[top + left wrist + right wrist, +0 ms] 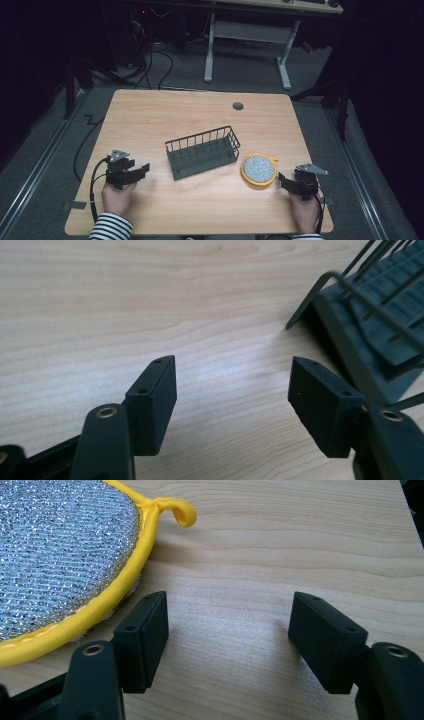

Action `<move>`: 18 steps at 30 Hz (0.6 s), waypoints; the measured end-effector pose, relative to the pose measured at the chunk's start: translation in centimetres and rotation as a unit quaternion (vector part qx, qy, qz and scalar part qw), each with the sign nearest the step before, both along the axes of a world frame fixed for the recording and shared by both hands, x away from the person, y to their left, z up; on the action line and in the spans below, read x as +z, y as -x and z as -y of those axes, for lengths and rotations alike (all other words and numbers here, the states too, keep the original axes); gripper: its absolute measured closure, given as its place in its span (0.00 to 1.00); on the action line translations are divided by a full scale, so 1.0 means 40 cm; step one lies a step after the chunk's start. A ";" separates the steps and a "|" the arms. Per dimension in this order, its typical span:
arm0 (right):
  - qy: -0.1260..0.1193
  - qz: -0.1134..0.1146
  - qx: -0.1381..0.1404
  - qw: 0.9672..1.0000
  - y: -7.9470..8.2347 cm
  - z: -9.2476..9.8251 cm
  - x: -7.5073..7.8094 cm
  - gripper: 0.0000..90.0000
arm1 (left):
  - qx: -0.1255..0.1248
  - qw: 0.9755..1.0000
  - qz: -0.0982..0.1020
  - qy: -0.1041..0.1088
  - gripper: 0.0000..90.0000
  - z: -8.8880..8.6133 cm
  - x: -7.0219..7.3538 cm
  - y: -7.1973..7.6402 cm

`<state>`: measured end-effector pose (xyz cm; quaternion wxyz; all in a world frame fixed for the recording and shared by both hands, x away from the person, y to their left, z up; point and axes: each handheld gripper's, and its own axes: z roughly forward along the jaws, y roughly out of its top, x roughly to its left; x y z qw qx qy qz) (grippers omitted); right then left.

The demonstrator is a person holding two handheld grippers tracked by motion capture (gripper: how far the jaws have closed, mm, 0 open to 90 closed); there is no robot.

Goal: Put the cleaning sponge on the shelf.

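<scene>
1. Light wood worktop (150, 120), seen from the high view; a person's two hands come in from the bottom edge, each with a black gripper.
2. Left gripper (141, 169) sits near the front-left of the worktop, aimed toward the rack. Striped sleeve (111, 228) behind it.
3. Left gripper view: left fingers (152, 402) are spread apart, bare wood between them, nothing held. They hang low over the worktop.
4. Dark wire rack (202, 151) stands mid-worktop, long side angled, open top, thin upright wires along the back and right end. In the left gripper view a corner of the rack (360, 325) shows at the right, just past the right-hand finger; touching or not, can't tell.
5. Right gripper (282, 180) is at the front-right of the worktop, pointing left toward the pad.
6. Right gripper view: right fingers (145, 637) are also spread wide, empty, only wood between them.
7. Round scouring pad (258, 169), silver glittery mesh with yellow rim, lies flat on the worktop just right of the rack, apart from it.
8. Right gripper view: pad (60, 555) is top-left, its yellow edge just beside the left-hand finger; contact unclear. Small yellow hanging loop (180, 512) sticks off the rim.
9. Round cable hole (238, 106) is at the far side of the worktop, well apart from everything.
10. Cable (94, 192) trails from the left gripper off the front edge.
</scene>
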<state>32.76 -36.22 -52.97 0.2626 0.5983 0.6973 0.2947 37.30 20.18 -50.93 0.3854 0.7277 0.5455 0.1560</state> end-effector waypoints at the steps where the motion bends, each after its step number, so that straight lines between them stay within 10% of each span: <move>1: 0.000 0.000 0.000 1.000 0.000 0.000 0.000 0.36 | 0.001 1.000 -0.002 -0.003 0.41 0.001 -0.007 0.000; 18: 0.001 -0.001 0.000 1.000 0.000 -0.001 0.000 0.36 | 0.016 0.999 -0.003 -0.047 0.40 0.024 -0.052 -0.013</move>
